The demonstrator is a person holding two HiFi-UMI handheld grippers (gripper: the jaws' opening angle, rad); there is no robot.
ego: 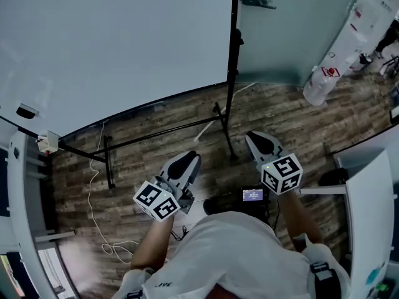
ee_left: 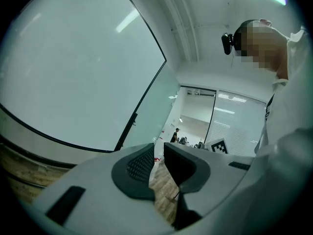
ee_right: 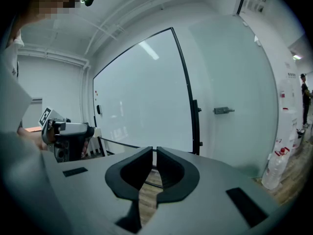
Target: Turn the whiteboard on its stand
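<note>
Facing the whiteboard (ego: 112,42), I see it mounted on its black stand (ego: 231,98) over the wood floor (ego: 280,117), just ahead of me. My left gripper (ego: 191,158) and right gripper (ego: 254,137) are both clenched on nothing, clear of the board, with the right one near the stand's right post.

Losing the whiteboard (ego: 112,48) past the top and left edges in the head view. Hiding the left end of its stand (ego: 162,131) behind a white panel (ego: 15,185). Cutting off a bystander (ego: 388,39) at the right edge. Showing a small screen (ego: 252,195) on the floor (ego: 293,111), print too small for reading. Smearing the floor's lower-left corner beyond telling. Reducing a distant person (ee_left: 174,134) in the left gripper view to a speck.
</note>
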